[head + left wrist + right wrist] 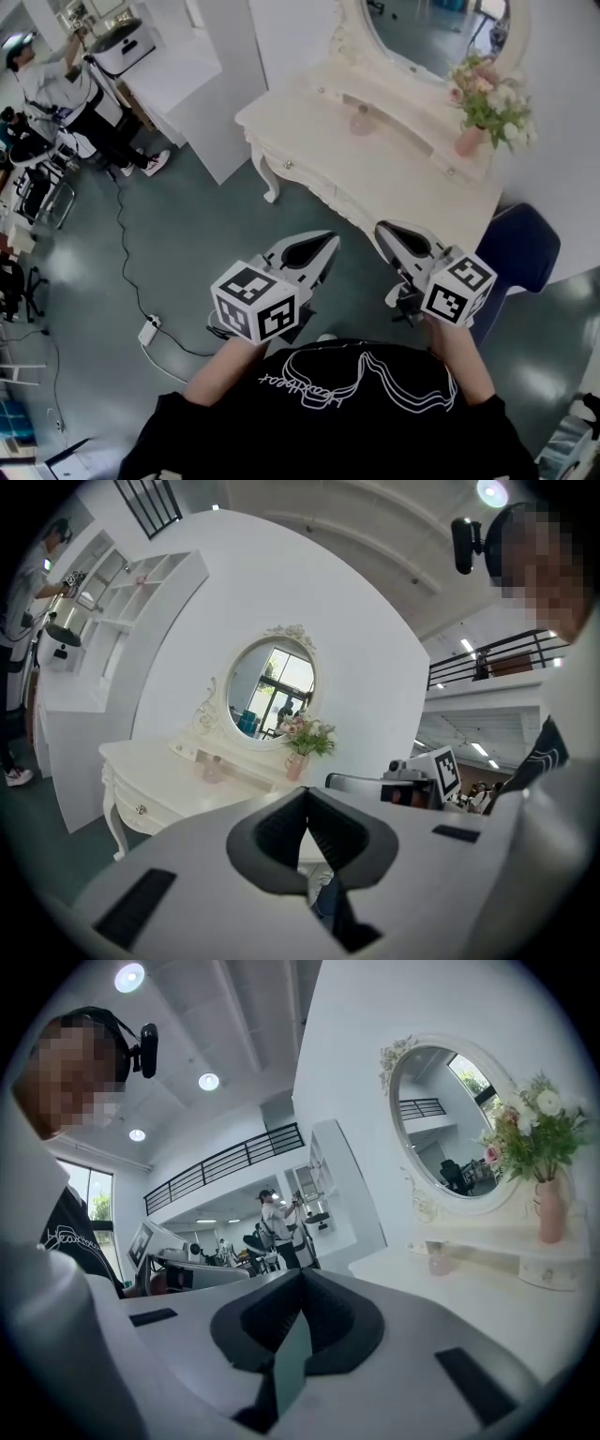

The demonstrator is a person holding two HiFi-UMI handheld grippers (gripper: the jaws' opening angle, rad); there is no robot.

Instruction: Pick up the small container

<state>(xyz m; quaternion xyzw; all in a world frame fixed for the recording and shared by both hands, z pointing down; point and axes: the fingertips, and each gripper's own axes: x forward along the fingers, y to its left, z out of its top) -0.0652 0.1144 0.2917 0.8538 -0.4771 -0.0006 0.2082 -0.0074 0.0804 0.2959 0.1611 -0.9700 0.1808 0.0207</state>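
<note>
The small container [362,122] is a pale pink jar standing on the cream dressing table [309,122], below the oval mirror. Both grippers hang in front of the table, well short of it, at my chest. My left gripper [328,242] is shut, with its jaws meeting at the tip and nothing between them. My right gripper [382,229] is likewise shut and empty. In the left gripper view the container [214,771] lies ahead to the left, beyond that gripper [307,795]. In the right gripper view the container [439,1262] stands far right of the closed gripper [300,1275].
A pink vase of flowers [471,139] stands on the table's right end. A dark blue chair [527,246] sits by the table's right side, close to my right gripper. A cable and power strip [148,330] lie on the floor at left. A person [56,84] works far left.
</note>
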